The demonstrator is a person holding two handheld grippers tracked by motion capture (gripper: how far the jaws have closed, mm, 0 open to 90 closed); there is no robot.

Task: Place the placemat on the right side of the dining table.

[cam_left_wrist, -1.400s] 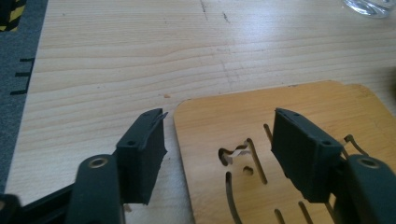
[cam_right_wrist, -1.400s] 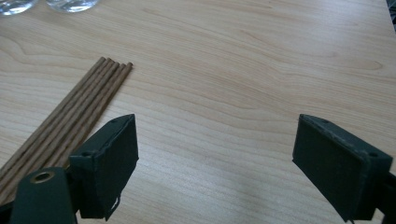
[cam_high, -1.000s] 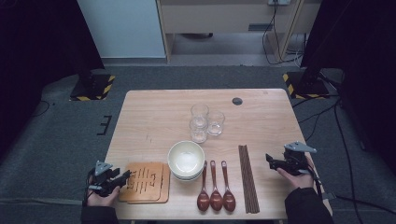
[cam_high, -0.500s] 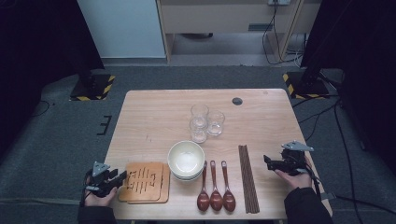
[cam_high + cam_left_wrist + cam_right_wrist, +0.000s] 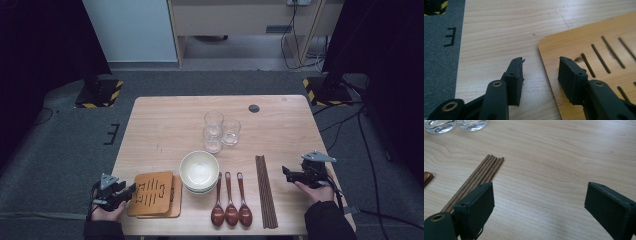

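step: left tool straddling wooden mat edge, jaws apart | right tool hovering apart beside chopsticks | next: closing on mat

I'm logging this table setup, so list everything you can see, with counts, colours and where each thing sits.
Table: one, light wood, centre.
Glasses: three, clear, clustered mid-table.
Bowls: a white stack, count unclear, below the glasses.
Spoons: three, brown, side by side right of the bowls.
Chopsticks: a dark brown bundle, right of the spoons.
Trivets: slotted, wooden, stacked near the left front edge.
Disc: one, dark, far right of table.
Left gripper: black, open astride the trivets' edge.
Right gripper: black, open, right of the chopsticks.
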